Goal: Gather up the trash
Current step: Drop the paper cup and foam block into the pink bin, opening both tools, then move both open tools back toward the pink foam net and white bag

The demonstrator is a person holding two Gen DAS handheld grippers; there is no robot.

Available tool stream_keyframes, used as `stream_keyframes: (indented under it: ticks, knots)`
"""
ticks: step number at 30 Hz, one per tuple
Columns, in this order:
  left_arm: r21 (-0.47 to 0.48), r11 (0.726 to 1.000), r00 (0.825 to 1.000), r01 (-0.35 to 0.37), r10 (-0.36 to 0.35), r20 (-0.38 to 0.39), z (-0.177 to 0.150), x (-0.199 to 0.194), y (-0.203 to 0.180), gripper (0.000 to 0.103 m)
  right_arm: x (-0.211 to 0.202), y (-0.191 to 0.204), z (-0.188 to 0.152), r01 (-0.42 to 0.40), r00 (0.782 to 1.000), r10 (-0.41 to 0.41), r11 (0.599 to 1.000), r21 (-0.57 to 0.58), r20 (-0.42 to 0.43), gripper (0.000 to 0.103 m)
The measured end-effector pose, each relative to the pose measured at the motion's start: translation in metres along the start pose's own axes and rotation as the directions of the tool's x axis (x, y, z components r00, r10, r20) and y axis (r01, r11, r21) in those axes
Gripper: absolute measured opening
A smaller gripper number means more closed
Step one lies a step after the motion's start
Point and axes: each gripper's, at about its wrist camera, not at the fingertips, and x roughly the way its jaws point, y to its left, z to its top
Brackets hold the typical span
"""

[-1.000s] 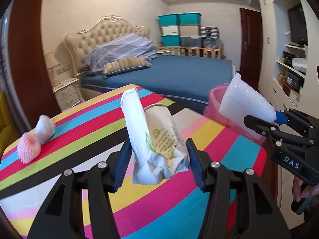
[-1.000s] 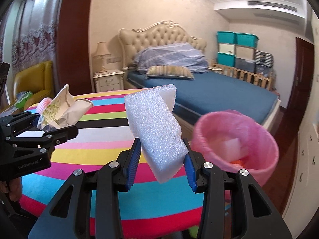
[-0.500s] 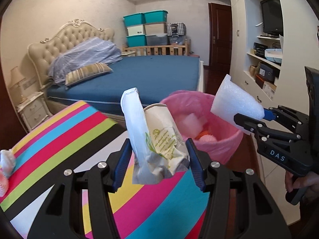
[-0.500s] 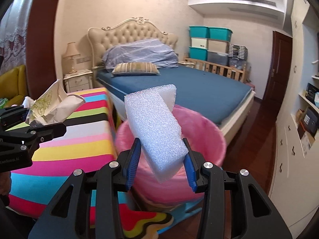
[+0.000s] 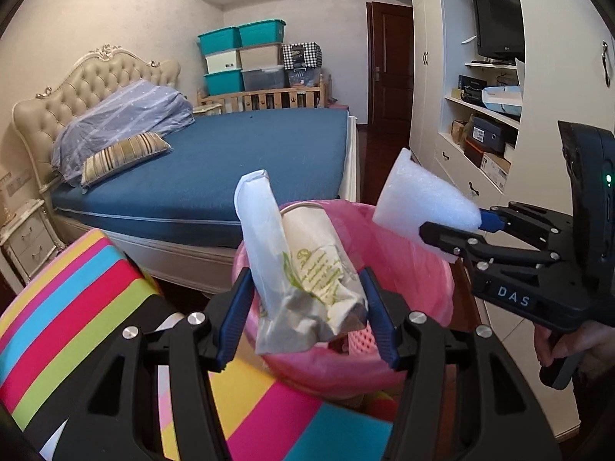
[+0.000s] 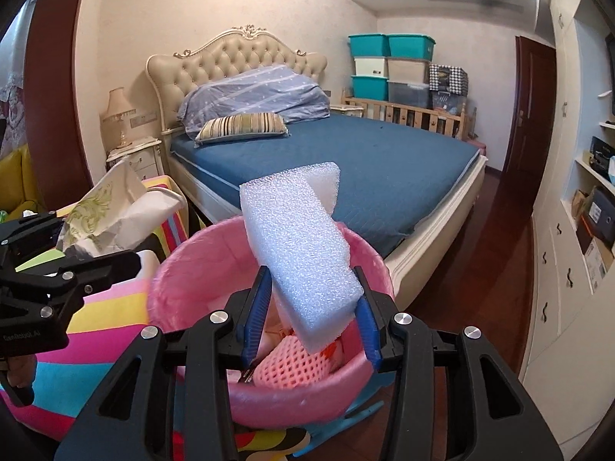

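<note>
My left gripper [image 5: 305, 292] holds a crumpled paper bag [image 5: 307, 265] with green print and a white sleeve, upright over the near rim of the pink bin [image 5: 430, 269]. Its jaws are opening, but the pads still touch the bag. My right gripper [image 6: 311, 288] holds a white foam block [image 6: 300, 253] above the bin's [image 6: 180, 261] mouth. Its jaws are opening too, with the block still between the pads. Inside the bin lies a pink foam net [image 6: 292, 361]. Each view shows the other gripper: the right gripper [image 5: 453, 230] and the left gripper [image 6: 77, 238].
The striped table [image 5: 69, 307] sits left of the bin, its edge against it. A blue bed [image 5: 250, 150] lies behind. White cupboards and shelves [image 5: 480, 134] line the right wall. A dark wood floor [image 6: 480, 269] runs between bed and cupboards.
Both grippers swung right, off the striped table, and now hang over the pink bin. The bag and the foam block have stayed between their pads.
</note>
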Motion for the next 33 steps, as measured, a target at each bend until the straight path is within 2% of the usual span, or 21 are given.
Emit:
stream_keyframes:
  ticks: [2,4,6,10,13,19,23,25,29,32,33]
  knots:
    - [-0.017,1.000,1.000,0.004,-0.005,-0.019,0.006,0.016,0.002,0.058,0.010,-0.002,0.003,-0.012,1.000,0.012,1.000,-0.005,-0.004,0.044]
    - [-0.031,0.999,1.000,-0.007,0.007,-0.023,0.007,0.027,0.007,0.076,0.018,-0.007,0.005,-0.015,1.000,0.015,1.000,-0.002,-0.006,0.055]
    - [-0.046,0.997,0.998,-0.055,0.054,-0.016,0.004,0.031,0.017,0.084,0.019,-0.011,0.005,-0.019,1.000,0.019,1.000,0.017,-0.002,0.072]
    - [-0.115,0.990,0.997,-0.080,0.079,-0.014,-0.008,0.026,0.044,0.088,0.006,-0.014,0.001,-0.027,0.999,0.026,0.999,0.041,0.028,0.072]
    - [-0.147,0.982,0.992,-0.123,0.123,-0.004,-0.021,0.008,0.066,0.098,-0.008,-0.010,-0.003,-0.036,0.999,0.034,0.998,0.047,0.041,0.072]
    - [-0.177,0.959,0.975,-0.222,0.223,-0.011,-0.057,-0.047,0.109,0.098,-0.019,0.029,0.000,-0.071,0.997,0.071,0.997,-0.010,0.041,0.079]
    - [-0.218,0.923,0.946,-0.317,0.323,-0.007,-0.088,-0.094,0.150,0.098,-0.013,0.074,0.006,-0.160,0.986,0.162,0.985,-0.059,0.031,0.081]
    - [-0.233,0.898,0.925,-0.372,0.379,-0.014,-0.103,-0.119,0.171,0.098,-0.006,0.103,0.009,-0.204,0.978,0.206,0.976,-0.077,0.018,0.081]
    - [-0.273,0.834,0.873,-0.479,0.486,-0.044,-0.132,-0.169,0.221,0.098,0.010,0.173,0.013,-0.277,0.961,0.277,0.953,-0.127,-0.020,0.082]
    - [-0.319,0.772,0.828,-0.550,0.555,-0.083,-0.155,-0.205,0.258,0.098,0.019,0.228,0.014,-0.329,0.944,0.327,0.930,-0.166,-0.036,0.083]
    - [-0.333,0.745,0.808,-0.578,0.580,-0.105,-0.165,-0.216,0.271,0.098,0.021,0.242,0.015,-0.344,0.939,0.342,0.923,-0.173,-0.043,0.083]
